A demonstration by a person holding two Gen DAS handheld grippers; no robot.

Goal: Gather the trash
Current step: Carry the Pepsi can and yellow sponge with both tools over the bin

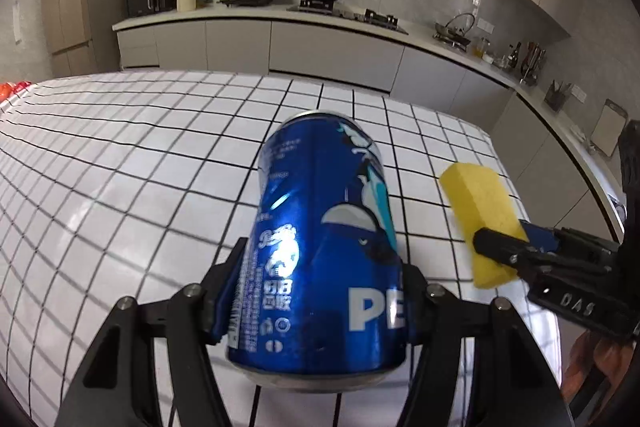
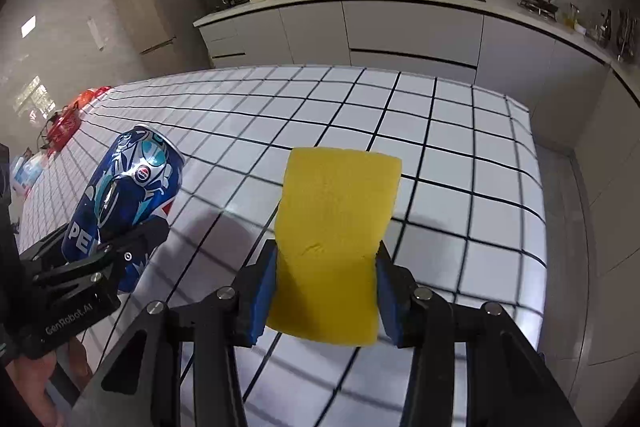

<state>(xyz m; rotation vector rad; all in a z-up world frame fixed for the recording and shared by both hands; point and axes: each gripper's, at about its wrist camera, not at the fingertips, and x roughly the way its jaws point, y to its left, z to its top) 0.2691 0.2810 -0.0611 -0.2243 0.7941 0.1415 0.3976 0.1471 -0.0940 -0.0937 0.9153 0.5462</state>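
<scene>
Both grippers are carrying a piece of trash above the checked table (image 1: 132, 155).

The left gripper (image 1: 320, 291) is clamping a blue Pepsi can (image 1: 320, 247) between its blue pads, the can jutting forward past the fingertips. The right gripper (image 2: 326, 287) is squeezing a yellow sponge (image 2: 336, 227) near its back end, most of it sticking out ahead of the fingers.
</scene>
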